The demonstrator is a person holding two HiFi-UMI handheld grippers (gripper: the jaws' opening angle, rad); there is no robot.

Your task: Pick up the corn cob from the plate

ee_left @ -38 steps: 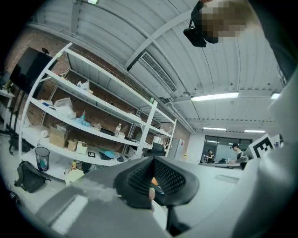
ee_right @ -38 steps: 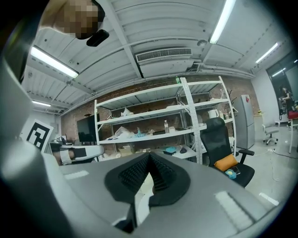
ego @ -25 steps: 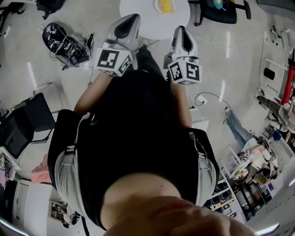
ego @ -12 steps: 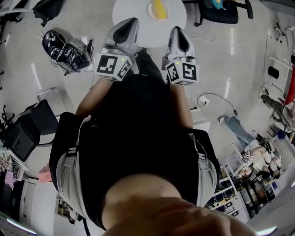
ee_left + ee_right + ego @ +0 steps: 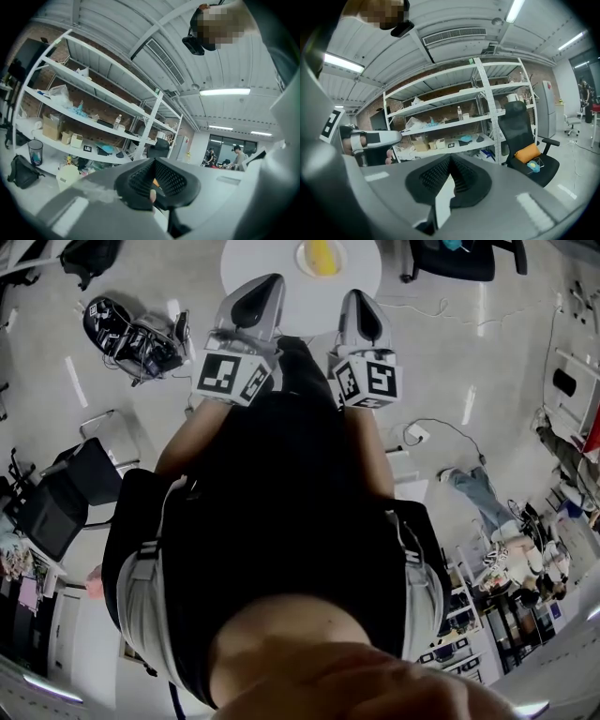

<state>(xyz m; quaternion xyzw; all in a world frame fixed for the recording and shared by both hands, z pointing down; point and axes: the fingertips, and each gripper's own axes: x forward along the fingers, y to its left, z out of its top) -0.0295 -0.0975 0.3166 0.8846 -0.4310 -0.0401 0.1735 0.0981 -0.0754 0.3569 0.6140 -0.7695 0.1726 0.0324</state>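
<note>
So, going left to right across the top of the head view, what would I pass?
Pile of black gear on the floor → left gripper → corn cob → right gripper → black office chair.

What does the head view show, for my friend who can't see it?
Seen from above, a person holds the left tongs and right tongs out toward a round white table, where a yellow corn cob lies on a plate. Neither pair of tongs touches the plate.
</note>
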